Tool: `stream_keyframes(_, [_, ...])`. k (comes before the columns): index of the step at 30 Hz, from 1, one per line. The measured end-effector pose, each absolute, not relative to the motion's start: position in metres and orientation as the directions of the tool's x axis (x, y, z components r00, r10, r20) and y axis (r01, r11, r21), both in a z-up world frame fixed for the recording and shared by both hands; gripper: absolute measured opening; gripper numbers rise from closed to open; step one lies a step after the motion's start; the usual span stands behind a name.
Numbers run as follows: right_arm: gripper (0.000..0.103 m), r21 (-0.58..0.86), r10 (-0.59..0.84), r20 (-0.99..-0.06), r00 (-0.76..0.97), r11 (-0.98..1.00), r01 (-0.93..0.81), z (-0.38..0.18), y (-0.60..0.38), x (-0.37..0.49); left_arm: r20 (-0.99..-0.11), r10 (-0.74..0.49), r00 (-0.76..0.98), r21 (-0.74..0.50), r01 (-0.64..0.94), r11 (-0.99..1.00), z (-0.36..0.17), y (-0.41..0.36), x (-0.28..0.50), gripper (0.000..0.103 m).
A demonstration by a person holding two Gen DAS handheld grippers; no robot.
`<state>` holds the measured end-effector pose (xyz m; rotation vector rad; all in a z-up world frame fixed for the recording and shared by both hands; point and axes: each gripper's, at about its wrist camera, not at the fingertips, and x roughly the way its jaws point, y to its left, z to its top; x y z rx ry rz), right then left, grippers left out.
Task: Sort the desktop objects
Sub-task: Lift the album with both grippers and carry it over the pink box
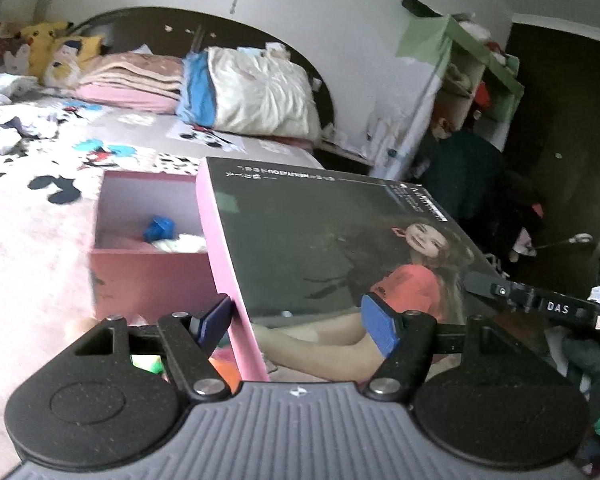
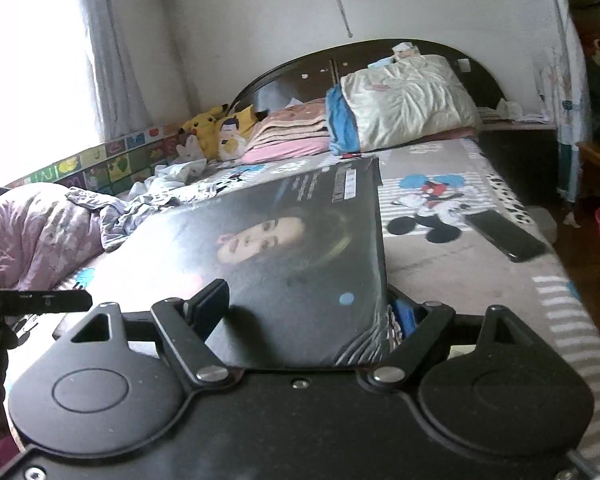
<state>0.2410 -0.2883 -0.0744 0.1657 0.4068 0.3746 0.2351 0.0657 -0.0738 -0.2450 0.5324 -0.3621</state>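
Observation:
A pink box lid (image 1: 324, 248) printed with a woman's photo is held tilted above the bed. My left gripper (image 1: 298, 322) is shut on its near pink edge, one blue pad (image 1: 380, 326) on the printed face. My right gripper (image 2: 312, 312) is shut on the same lid (image 2: 300, 248) from the other side. The open pink box (image 1: 148, 252) sits on the bed to the left of the lid. A blue toy (image 1: 159, 229) and white items lie inside it.
A black phone (image 2: 504, 236) lies on the Mickey-print bedsheet (image 2: 440, 264). Pillows (image 1: 260, 96), folded blankets and plush toys (image 1: 48, 48) are at the headboard. A crumpled quilt (image 2: 32, 232) is at the left. A shelf (image 1: 476, 76) and dark clutter stand beside the bed.

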Motion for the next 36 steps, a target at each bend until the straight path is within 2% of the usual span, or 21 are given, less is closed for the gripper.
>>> stream_keyframes(9, [0.082, 0.224, 0.432, -0.336, 0.837, 0.900, -0.374, -0.066, -0.235, 0.280, -0.415, -0.339, 0.844, -0.336, 0.204, 0.920, -0.071, 0.121, 0.268, 0.070])
stream_keyframes(18, [0.082, 0.225, 0.450, -0.336, 0.828, 0.891, -0.393, -0.067, -0.192, 0.326, -0.424, -0.291, 0.858, -0.327, 0.154, 0.932, -0.081, 0.161, 0.307, 0.070])
stream_keyframes(36, [0.082, 0.151, 0.414, -0.381, 0.827, 0.910, -0.386, -0.077, -0.156, 0.392, -0.443, -0.297, 0.846, -0.413, 0.101, 0.905, -0.124, 0.196, 0.377, 0.070])
